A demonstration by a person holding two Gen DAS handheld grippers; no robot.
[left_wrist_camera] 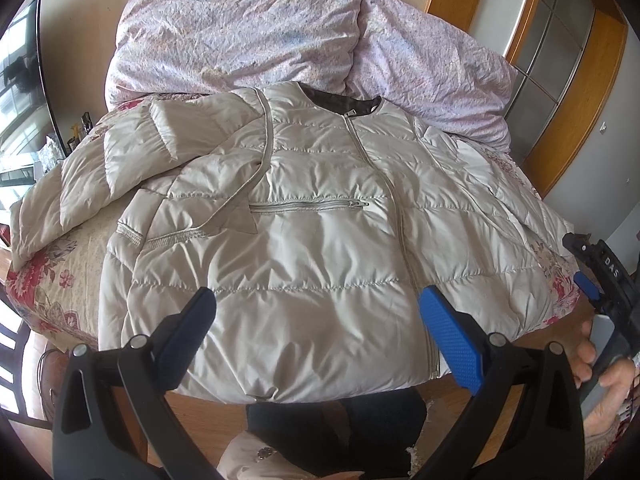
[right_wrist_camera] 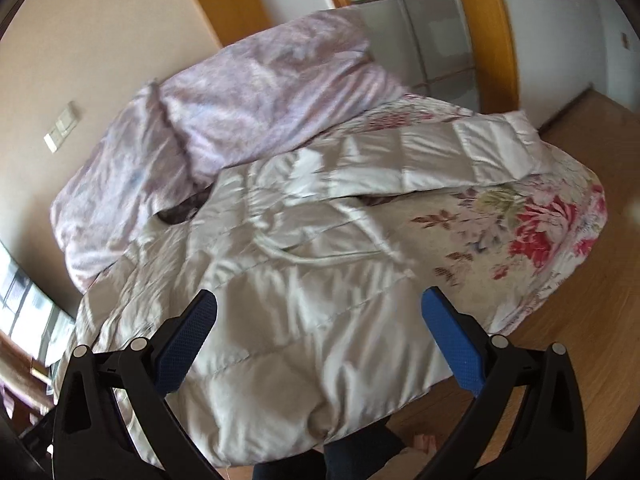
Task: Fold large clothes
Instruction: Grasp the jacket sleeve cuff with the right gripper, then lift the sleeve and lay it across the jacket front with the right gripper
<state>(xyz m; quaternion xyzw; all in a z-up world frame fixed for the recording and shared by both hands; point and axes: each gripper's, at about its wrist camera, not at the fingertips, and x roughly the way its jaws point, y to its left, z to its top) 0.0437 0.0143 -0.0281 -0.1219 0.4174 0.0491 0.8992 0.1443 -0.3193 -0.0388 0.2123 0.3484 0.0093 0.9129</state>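
I held my left gripper [left_wrist_camera: 318, 312] above the near edge of the bed [left_wrist_camera: 72, 248], its blue fingers [left_wrist_camera: 452, 340] spread wide apart with nothing between them. Under it lay the beige quilted jacket [left_wrist_camera: 304, 240], front up, zipped, its hem hanging just over the near edge and its collar toward the far end. One sleeve [left_wrist_camera: 80, 184] was folded across toward the bed's left side; the other sleeve [right_wrist_camera: 472, 156] stretched out toward the right edge over the floral bedspread [right_wrist_camera: 532, 232]. My right gripper [right_wrist_camera: 320, 312] hovered over the jacket's near right part, fingers likewise wide apart and empty; that view was blurred. In the left view it showed at the right rim [left_wrist_camera: 596, 280], in my hand [left_wrist_camera: 604, 372]. A crumpled lilac duvet [left_wrist_camera: 248, 28] was heaped at the far end, touching the collar.
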